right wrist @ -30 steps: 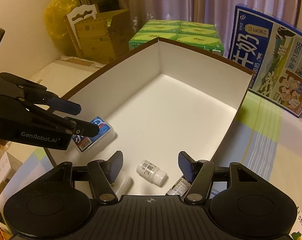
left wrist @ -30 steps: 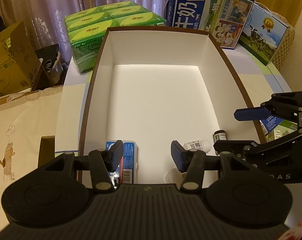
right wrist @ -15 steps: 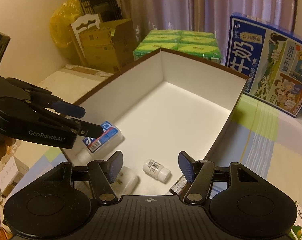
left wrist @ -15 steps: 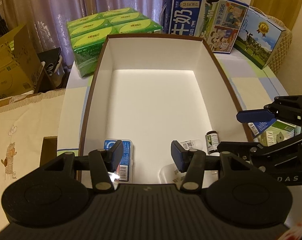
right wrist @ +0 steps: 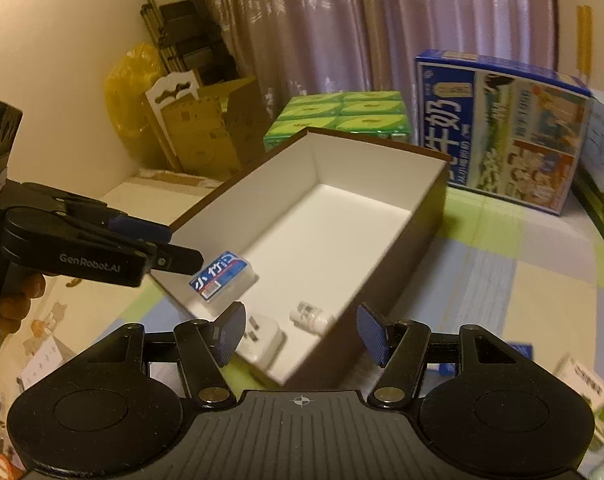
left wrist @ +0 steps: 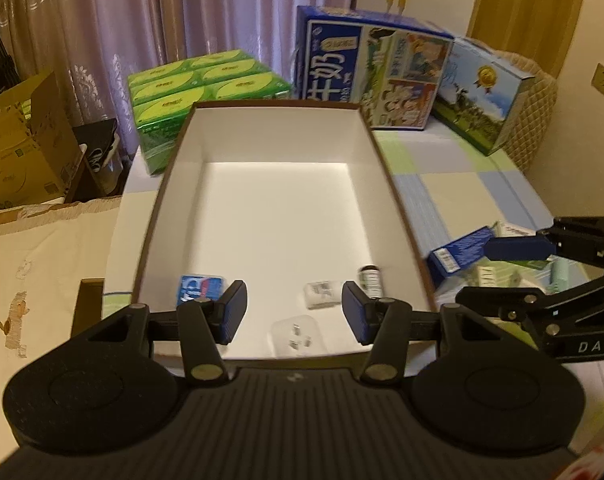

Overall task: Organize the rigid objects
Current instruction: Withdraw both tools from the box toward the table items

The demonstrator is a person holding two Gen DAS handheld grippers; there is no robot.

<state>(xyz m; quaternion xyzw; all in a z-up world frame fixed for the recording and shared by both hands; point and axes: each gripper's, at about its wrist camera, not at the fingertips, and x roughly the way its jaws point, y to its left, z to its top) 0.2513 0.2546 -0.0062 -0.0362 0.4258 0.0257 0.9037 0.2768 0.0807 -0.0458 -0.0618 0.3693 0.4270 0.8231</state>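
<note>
Both tools are seen empty with jaws apart: left tool [left wrist: 294,317] over the near end of the box [left wrist: 398,184], right tool [right wrist: 301,334] over its near corner. Inside at the near end lie a white plug [left wrist: 298,336], a small white bottle [left wrist: 322,294], a dark vial [left wrist: 370,280] and a blue-labelled case [left wrist: 200,286]. All are judged light, stiff, smooth; bottles likely to roll, best gripped across the body. On the tabletop [left wrist: 474,184] right of the box, small cartons [left wrist: 458,252] remain outside, best pinched across the narrow sides.
</note>
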